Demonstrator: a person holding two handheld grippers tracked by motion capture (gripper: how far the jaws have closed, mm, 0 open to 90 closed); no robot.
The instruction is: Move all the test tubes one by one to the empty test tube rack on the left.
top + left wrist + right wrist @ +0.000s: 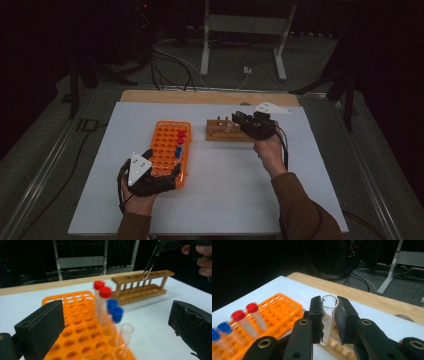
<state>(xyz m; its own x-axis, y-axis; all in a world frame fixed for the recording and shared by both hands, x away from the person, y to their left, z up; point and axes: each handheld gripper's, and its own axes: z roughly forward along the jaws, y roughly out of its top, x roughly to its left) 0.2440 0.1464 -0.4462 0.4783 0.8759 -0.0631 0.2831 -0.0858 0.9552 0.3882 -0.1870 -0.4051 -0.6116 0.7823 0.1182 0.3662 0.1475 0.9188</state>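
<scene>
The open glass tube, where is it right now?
The glass tube is clamped in the right gripper, just above the wooden rack, right of the orange rack.

The room is dark beyond the white table top (215, 200), which lies on a wooden board (200, 96). Past it, a grey floor (310, 65) carries black cables (170, 70) and a white metal stand (245, 30).

A clear glass test tube (328, 320), open-mouthed and uncapped, stands nearly upright. It hangs just above the wooden rack (225, 132), right of the orange rack (167, 150).
</scene>
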